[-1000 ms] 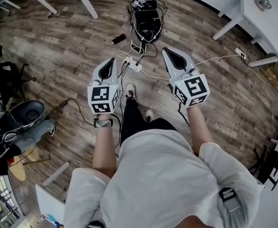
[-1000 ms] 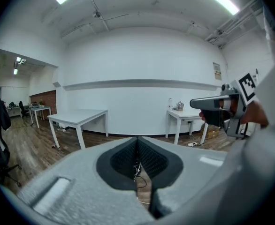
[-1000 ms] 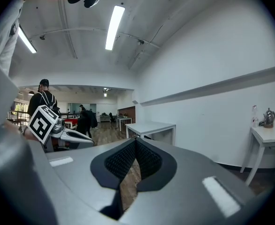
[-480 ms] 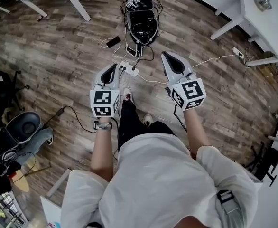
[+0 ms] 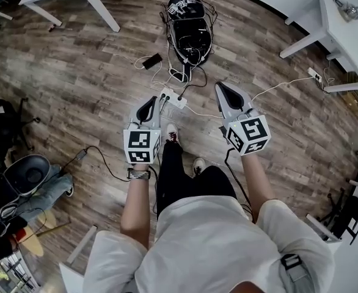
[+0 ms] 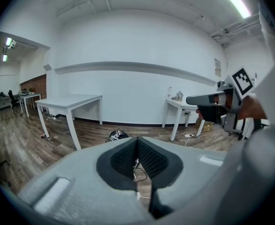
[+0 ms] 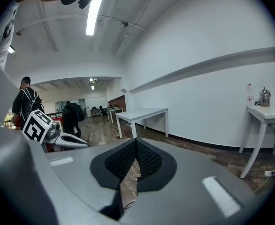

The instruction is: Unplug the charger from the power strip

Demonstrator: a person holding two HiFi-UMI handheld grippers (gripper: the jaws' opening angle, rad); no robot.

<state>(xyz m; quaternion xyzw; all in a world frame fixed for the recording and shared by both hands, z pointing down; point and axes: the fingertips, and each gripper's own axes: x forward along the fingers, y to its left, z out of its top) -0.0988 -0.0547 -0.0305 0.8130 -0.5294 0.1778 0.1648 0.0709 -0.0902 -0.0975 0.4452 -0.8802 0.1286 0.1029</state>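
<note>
Left gripper (image 5: 149, 105): fingers (image 6: 123, 161) pressed together, nothing between them, held above the wooden floor (image 5: 87, 72). Power strip (image 5: 174, 99): lying on the floor between both grippers, nearer the left one, plugs (image 5: 165, 94) seated. Right gripper (image 5: 223, 90): fingers (image 7: 149, 162) together, empty.

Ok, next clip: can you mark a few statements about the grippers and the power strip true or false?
1. The left gripper has its jaws shut on nothing. True.
2. The right gripper holds a plug. False: its jaws are shut and empty.
3. The power strip lies on a table. False: it lies on the wooden floor.
4. A white cable runs across the floor to the right of the power strip. True.
5. Both grippers rest on the floor. False: the person holds them up in the air above it.
</note>
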